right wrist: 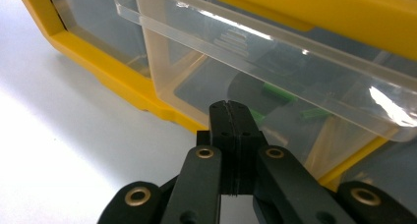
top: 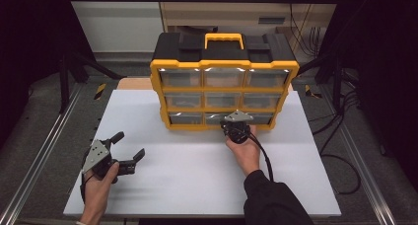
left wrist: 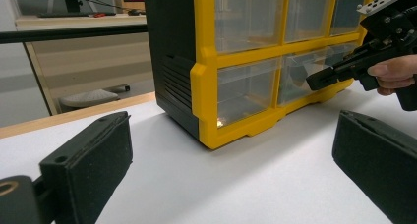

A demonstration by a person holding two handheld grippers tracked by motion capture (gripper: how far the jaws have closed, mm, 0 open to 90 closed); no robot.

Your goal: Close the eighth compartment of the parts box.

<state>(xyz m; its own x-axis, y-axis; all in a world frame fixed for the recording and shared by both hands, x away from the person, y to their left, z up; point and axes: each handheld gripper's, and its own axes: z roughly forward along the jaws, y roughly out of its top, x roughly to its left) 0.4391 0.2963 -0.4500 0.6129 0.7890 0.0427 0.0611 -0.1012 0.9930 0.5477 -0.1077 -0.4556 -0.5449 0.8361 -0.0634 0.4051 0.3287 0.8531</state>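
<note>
Organizer: yellow-and-black drawer cabinet [top: 224, 82] sits upright at the far middle of the white counter [top: 187, 175], three rows of clear drawers, yellow handle on top.

Drawer: the bottom-row middle clear drawer [right wrist: 275, 81] is slid out a bit from the frame; small green bits show through its clear front, too blurry to tell what they are.

Right tool [top: 235, 130]: right up against the front of that bottom middle drawer, jaws clenched flat together, nothing between the pads as far as I can see. In the left gripper view its tip points into the drawer front.

Left tool [top: 129, 148]: resting near the front left of the counter, well apart from the cabinet, jaws spread wide and released, holding nothing.
</note>
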